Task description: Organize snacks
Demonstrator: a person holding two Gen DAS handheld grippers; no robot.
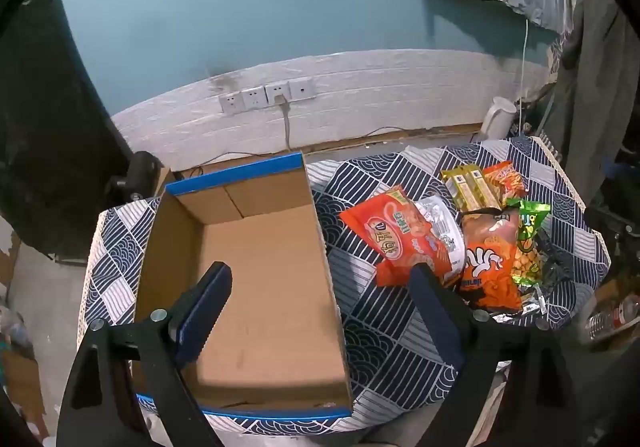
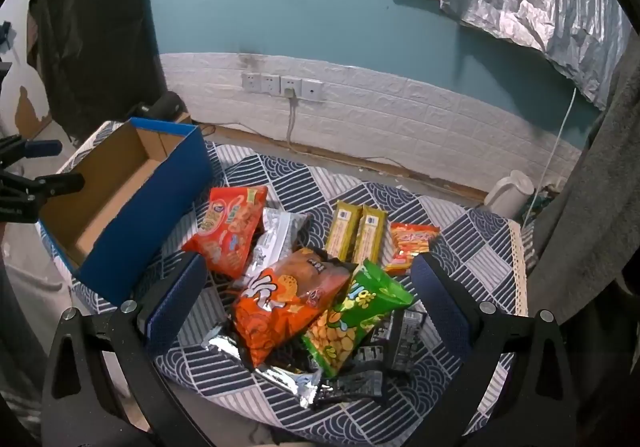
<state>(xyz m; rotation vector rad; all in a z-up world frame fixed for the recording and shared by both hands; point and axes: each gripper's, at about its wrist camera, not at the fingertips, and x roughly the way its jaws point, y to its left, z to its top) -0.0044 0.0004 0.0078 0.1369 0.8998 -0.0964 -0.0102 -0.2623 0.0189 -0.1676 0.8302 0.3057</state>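
Our left tongs (image 1: 320,287) gape over the empty cardboard box (image 1: 256,267); right tongs (image 2: 308,279), spread wide, hover above the snack pile (image 2: 296,287) beside it.

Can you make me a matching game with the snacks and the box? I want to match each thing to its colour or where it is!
Things:
1. cardboard box
2. peanut bag
3. two long bars
4. white kettle

Clues:
A. yellow, lying side by side
B. green, in the snack pile
C. at the far edge of the table, by the wall
D. blue outside, nothing inside

Pairs: 1-D, 2-B, 3-A, 4-C
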